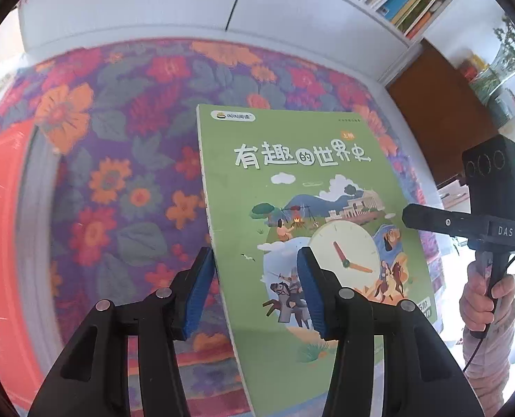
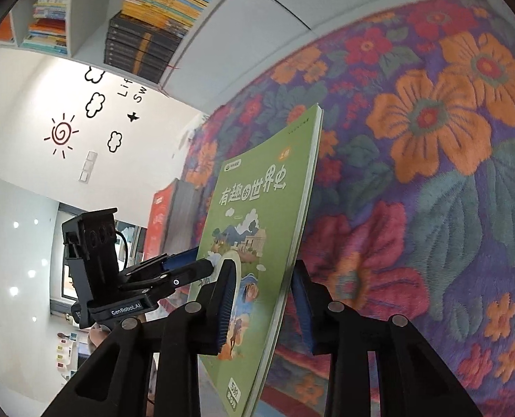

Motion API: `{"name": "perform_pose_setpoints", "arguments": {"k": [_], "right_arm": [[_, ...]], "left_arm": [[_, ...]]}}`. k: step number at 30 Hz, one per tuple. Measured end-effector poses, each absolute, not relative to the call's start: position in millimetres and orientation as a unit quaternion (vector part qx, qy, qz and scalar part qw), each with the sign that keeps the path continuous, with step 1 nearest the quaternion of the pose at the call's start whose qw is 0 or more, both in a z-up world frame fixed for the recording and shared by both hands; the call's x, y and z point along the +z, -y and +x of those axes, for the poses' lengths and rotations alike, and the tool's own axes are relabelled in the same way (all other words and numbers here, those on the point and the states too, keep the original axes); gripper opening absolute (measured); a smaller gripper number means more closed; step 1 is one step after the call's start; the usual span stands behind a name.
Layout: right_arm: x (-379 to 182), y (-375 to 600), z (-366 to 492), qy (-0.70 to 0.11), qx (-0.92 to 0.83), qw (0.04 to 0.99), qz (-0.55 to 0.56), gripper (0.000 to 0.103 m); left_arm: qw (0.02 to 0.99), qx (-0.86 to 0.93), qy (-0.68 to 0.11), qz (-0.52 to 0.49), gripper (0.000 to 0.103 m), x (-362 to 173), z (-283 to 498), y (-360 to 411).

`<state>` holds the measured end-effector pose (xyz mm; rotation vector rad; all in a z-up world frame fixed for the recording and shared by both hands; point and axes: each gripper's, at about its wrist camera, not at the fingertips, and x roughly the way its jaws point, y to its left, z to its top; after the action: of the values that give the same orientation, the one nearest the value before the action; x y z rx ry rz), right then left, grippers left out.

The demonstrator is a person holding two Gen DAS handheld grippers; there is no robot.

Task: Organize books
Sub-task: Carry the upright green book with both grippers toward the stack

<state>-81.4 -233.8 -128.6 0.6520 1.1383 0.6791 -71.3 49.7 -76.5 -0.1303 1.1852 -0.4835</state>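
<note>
A thin green book (image 1: 302,229) with a clock and Chinese title on its cover is lifted above the flowered cloth (image 1: 118,173). My left gripper (image 1: 257,292) straddles the book's left edge, one blue pad under it and one on the cover. My right gripper (image 2: 264,309) straddles the book's other edge (image 2: 257,243); its pads stand a little apart from the book. The right gripper also shows at the book's right edge in the left wrist view (image 1: 417,215). The left gripper shows in the right wrist view (image 2: 187,267), its fingers on the book.
A thick red book (image 1: 3,243) lies at the left on the cloth; it also shows in the right wrist view (image 2: 163,222). White shelves with rows of books (image 2: 160,7) stand behind the cloth. A brown cabinet (image 1: 438,111) is at the right.
</note>
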Motion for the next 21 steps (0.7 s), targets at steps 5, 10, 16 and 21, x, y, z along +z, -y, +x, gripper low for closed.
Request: {"name": "perform_pose_setpoints", "arguments": {"k": [5, 10, 16, 21], "right_arm": [[-102, 210, -83, -0.514, 0.323, 0.743, 0.283, 0.033], [-82, 174, -79, -0.517, 0.341, 0.743, 0.252, 0.033], [-69, 127, -68, -0.523, 0.36, 0.734, 0.241, 0.033], [-64, 71, -56, -0.537, 0.378, 0.72, 0.221, 0.033]], "left_arm": [[0.818, -0.215, -0.529, -0.067, 0.045, -49, -68, -76], [0.833, -0.2, -0.509, -0.08, 0.045, -28, -63, -106], [0.85, -0.176, -0.488, -0.095, 0.045, -10, -65, -161], [0.86, -0.146, -0.477, -0.105, 0.045, -6, -67, -211]]}}
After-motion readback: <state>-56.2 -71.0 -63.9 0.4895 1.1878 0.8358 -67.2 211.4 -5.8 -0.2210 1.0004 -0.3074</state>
